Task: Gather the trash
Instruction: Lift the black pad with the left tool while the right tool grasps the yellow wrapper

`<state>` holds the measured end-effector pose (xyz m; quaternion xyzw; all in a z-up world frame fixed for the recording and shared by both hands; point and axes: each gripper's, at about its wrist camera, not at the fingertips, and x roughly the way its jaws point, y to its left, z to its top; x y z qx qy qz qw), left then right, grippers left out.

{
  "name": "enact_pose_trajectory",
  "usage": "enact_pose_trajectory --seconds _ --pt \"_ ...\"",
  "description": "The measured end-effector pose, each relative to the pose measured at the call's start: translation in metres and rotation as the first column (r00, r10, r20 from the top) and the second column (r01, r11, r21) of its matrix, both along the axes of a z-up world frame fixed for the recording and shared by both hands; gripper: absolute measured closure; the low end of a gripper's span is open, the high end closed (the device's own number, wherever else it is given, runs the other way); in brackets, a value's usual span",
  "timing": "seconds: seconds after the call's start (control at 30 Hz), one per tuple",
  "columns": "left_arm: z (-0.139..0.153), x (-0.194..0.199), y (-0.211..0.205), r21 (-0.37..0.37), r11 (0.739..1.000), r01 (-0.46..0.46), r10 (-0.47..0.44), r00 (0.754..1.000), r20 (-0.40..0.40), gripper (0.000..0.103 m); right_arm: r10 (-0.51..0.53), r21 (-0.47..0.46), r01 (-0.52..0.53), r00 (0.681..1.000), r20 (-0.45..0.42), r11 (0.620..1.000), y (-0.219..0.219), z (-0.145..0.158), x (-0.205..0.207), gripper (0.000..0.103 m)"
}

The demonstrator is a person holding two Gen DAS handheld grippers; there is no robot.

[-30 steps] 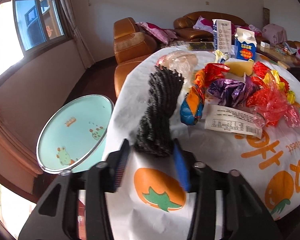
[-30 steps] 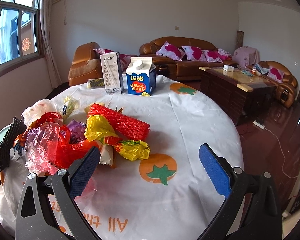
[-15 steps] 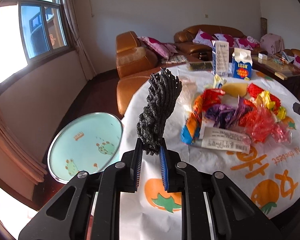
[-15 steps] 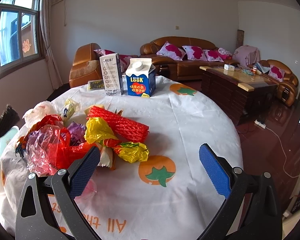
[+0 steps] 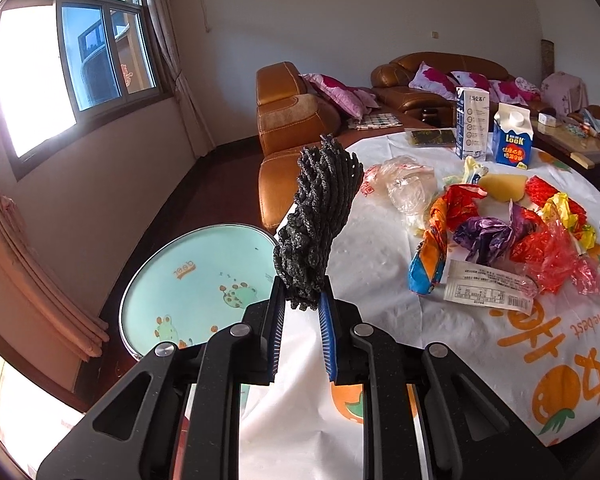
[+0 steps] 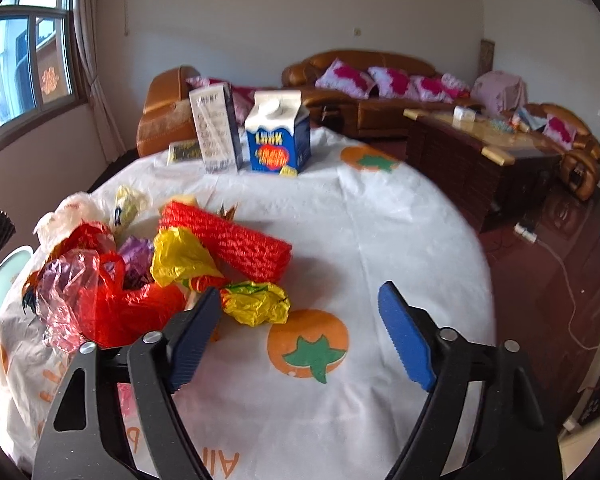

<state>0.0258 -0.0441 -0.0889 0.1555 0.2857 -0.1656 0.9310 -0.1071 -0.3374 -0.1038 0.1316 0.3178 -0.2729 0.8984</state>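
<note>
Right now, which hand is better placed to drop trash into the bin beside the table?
Left. The left gripper already holds the black foam net, with the mint bin just beside it. The right gripper, closing on nothing, hovers over the table.

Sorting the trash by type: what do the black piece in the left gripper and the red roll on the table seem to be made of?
Black piece: probably foam packing net, matte, with an open knobbly mesh that stands up under the pinch. Red roll: seemingly the same foam netting, with ribbed mesh in a soft tube shape.
</note>
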Motion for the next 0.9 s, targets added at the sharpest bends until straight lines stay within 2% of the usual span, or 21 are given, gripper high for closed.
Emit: enact_pose_trajectory --seconds 0.07,0.3,0.4,0.43,0.53,0.57,0.63,0.8,0.83,0.87,0.9 --pt "-0.001 0.001 0.001 0.000 1.000 0.000 0.000 1.000 -0.005 0.086 0.016 0.030 -0.016 1.000 -0.025 0.999 -0.003 -0.005 0.005 0.034" --pt "-0.005 0.004 0.001 0.004 1.000 0.001 -0.001 1.000 -0.015 0.086 0.057 0.101 -0.049 0.995 -0.081 0.994 -0.009 -0.018 0.020 0.038" --pt "-0.004 0.005 0.001 0.005 1.000 0.000 0.000 1.000 -0.017 0.086 0.083 0.124 -0.070 0.992 -0.096 0.990 -0.011 -0.022 0.025 0.048" --pt "-0.004 0.005 0.001 0.006 1.000 0.000 0.000 1.000 -0.016 0.086 0.090 0.131 -0.077 0.991 -0.097 0.988 -0.011 -0.023 0.026 0.054" --pt "-0.004 0.005 0.001 0.006 1.000 0.002 -0.002 1.000 -0.016 0.086 0.132 0.151 -0.114 0.985 -0.115 0.982 -0.011 -0.027 0.031 0.090" --pt "-0.003 0.005 0.001 0.006 1.000 0.002 -0.002 1.000 -0.014 0.086 0.137 0.150 -0.119 0.983 -0.118 0.981 -0.011 -0.028 0.032 0.097" --pt "-0.002 0.005 0.002 0.005 1.000 0.001 -0.001 1.000 -0.012 0.086 0.147 0.140 -0.130 0.982 -0.118 0.982 -0.009 -0.027 0.032 0.102" --pt "0.000 0.005 0.006 0.002 1.000 -0.003 0.003 1.000 -0.009 0.086 0.149 0.141 -0.134 0.984 -0.100 0.981 -0.008 -0.023 0.027 0.101" --pt "0.000 0.006 0.006 0.002 1.000 -0.004 0.004 1.000 -0.009 0.086 0.148 0.150 -0.134 0.985 -0.084 0.980 -0.010 -0.020 0.026 0.095" --pt "0.000 0.005 0.006 0.002 1.000 -0.004 0.004 1.000 -0.009 0.086 0.136 0.158 -0.125 0.989 -0.061 0.979 -0.012 -0.016 0.023 0.065" --pt "0.000 0.005 0.006 0.002 1.000 -0.002 0.002 1.000 -0.010 0.086 0.125 0.156 -0.116 0.991 -0.049 0.981 -0.013 -0.012 0.021 0.050"
